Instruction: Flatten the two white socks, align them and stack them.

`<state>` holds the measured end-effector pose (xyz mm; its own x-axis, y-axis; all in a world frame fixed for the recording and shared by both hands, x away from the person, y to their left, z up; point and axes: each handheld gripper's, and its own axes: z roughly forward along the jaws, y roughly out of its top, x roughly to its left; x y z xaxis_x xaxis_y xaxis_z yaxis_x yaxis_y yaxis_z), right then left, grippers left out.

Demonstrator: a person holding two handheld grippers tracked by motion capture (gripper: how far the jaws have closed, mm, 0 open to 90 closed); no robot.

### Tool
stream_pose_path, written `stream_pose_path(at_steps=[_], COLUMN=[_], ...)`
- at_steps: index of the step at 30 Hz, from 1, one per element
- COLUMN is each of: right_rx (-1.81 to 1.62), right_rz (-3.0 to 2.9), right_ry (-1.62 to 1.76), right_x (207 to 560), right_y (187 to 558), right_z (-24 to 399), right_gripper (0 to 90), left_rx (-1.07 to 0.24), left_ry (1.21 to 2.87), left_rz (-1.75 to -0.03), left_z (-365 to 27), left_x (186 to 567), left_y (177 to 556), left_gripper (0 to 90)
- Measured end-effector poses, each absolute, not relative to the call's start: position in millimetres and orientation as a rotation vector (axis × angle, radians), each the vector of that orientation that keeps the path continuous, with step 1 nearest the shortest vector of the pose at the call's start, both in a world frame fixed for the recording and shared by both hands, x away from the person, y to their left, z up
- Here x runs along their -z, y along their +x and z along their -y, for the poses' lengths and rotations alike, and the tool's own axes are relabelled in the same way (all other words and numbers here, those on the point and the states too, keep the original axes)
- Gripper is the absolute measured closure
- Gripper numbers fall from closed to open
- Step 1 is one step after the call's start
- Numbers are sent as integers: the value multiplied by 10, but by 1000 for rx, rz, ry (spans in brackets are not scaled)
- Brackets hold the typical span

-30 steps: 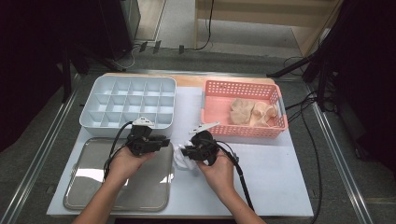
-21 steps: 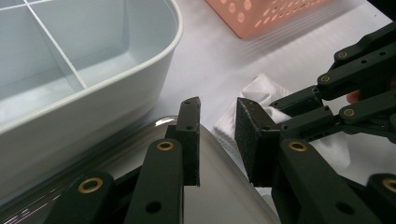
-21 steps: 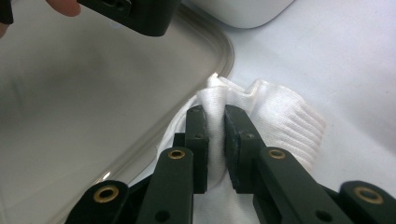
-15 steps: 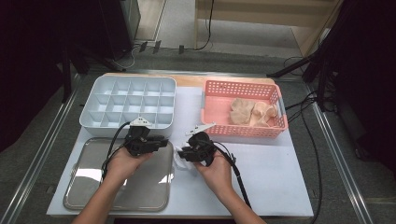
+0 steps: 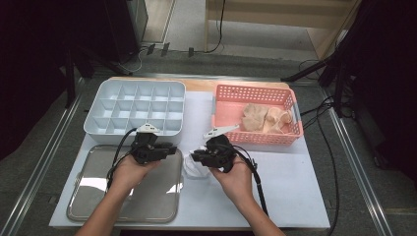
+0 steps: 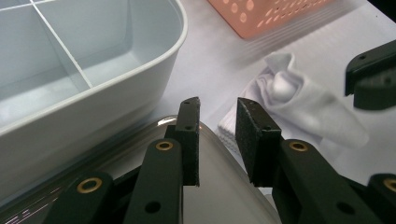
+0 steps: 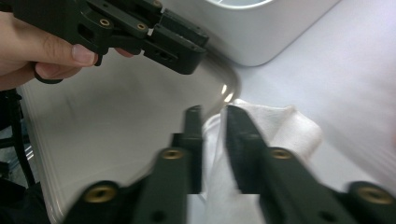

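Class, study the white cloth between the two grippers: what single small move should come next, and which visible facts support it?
Probably the right gripper should lift a little. Its jaws have just been closing, and a fold of the white cloth stands between them, seemingly pinched. The rest lies bunched on the table beside the metal tray. The left gripper waits open over the tray's corner, holding nothing.

We logged a white-topped table [image 5: 290, 191]. Far left: grey divided organiser box [image 5: 135, 107]; far right: pink perforated basket [image 5: 255, 118]. Near left: steel tray [image 5: 128, 189], just in front of the box. A crumpled white cloth [image 5: 194, 167] lay btwn, touching the tray's right edge.
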<state>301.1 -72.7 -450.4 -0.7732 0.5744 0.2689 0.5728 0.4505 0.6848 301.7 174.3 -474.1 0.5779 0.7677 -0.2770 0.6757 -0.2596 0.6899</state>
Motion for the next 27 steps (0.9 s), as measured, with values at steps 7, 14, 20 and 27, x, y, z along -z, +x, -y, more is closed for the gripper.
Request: stream_pose_path(at_steps=[7, 14, 20, 27], right_rx=[-1167, -1140, -1153, -1160], right_rz=[-2641, -2655, -2638, -2632], right_ry=[1223, 1231, 1220, 1211], right_x=[4731, 4801, 4787, 4808], right_y=[3153, 3180, 3153, 3130], right_z=[1014, 989, 1031, 1042], right_gripper=[900, 894, 698, 552], left_rx=[-143, -127, -79, -67], left_ry=[2010, 2027, 2062, 2122], left_rz=[-1137, -1116, -1054, -1082], left_z=[-1686, -1602, -1416, -1357], left_x=[4743, 4758, 4788, 4906], left_y=[3019, 3000, 2956, 2981], left_gripper=[716, 714, 713, 715])
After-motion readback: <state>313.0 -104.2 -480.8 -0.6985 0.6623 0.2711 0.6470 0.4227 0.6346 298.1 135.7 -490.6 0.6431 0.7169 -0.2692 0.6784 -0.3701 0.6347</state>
